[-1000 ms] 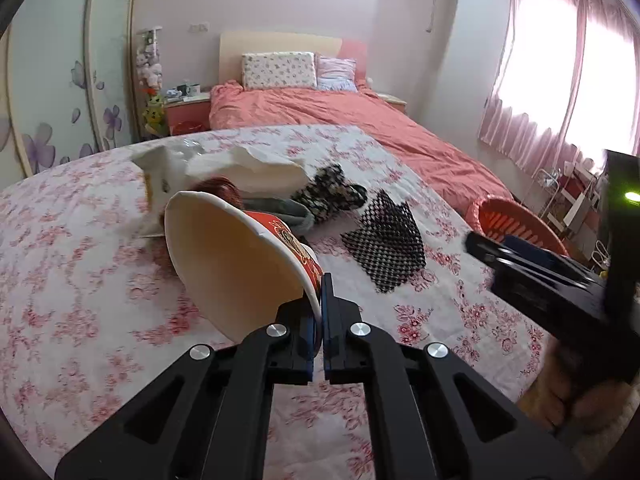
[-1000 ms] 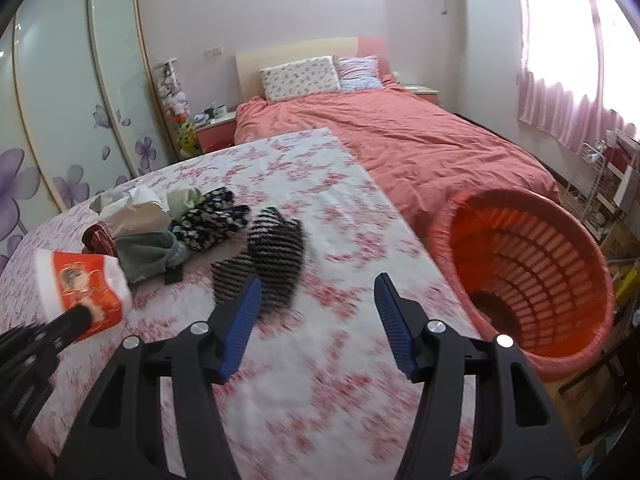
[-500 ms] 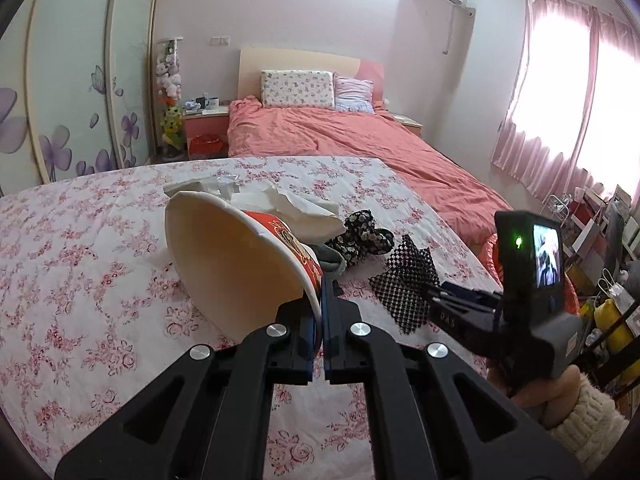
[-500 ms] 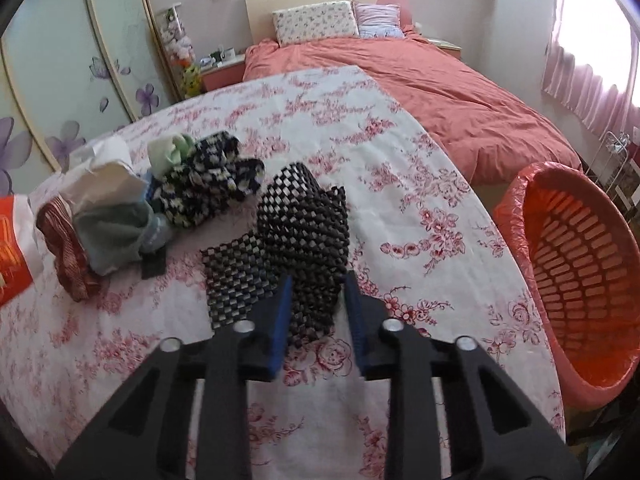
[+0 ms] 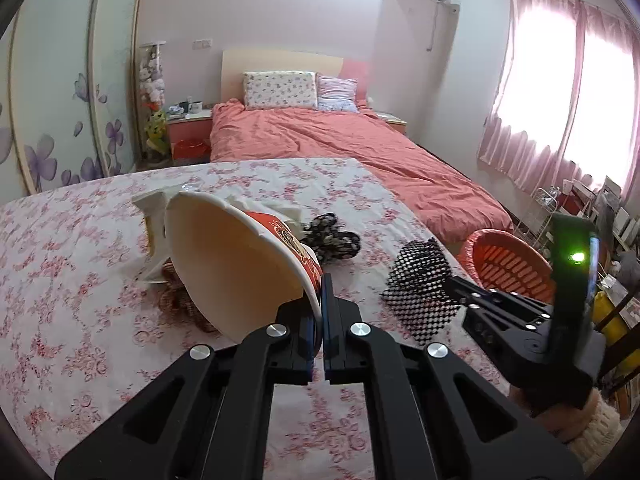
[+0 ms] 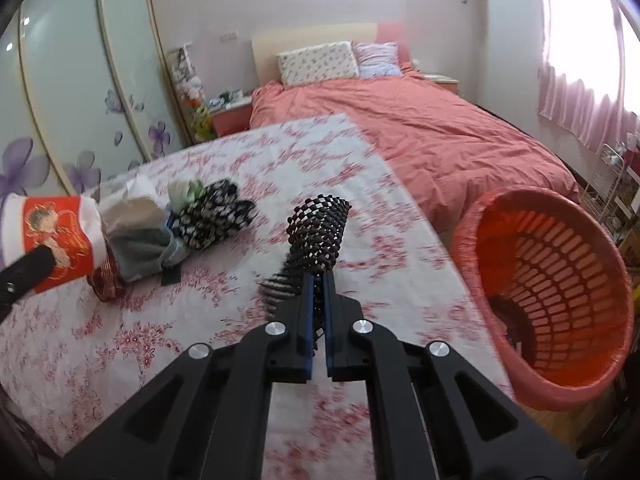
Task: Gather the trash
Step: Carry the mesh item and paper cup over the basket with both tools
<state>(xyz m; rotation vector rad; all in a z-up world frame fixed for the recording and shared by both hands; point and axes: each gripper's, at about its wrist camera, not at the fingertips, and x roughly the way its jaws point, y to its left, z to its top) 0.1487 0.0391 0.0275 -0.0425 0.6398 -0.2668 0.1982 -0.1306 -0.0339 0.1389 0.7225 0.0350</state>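
Note:
My left gripper [image 5: 322, 300] is shut on the rim of a red and white paper noodle bowl [image 5: 232, 264] and holds it above the flowered table [image 5: 60, 264]. The bowl also shows in the right wrist view [image 6: 52, 236]. My right gripper [image 6: 319, 296] is shut on a black mesh mat [image 6: 318, 236] and lifts it off the table; the mat also shows in the left wrist view [image 5: 420, 284]. An orange slotted basket [image 6: 552, 280] stands on the floor to the right of the table.
A pile lies on the table: crumpled white paper [image 6: 132, 200], a grey-green cloth [image 6: 148, 248], a black and white patterned cloth [image 6: 216, 216] and a red striped item [image 6: 106, 280]. A pink bed [image 6: 420, 128] is behind. A wire rack [image 5: 560, 208] stands by the window.
My right gripper has shut on the black mesh mat and raised it from the table. My left gripper keeps hold of the bowl and has lifted a little.

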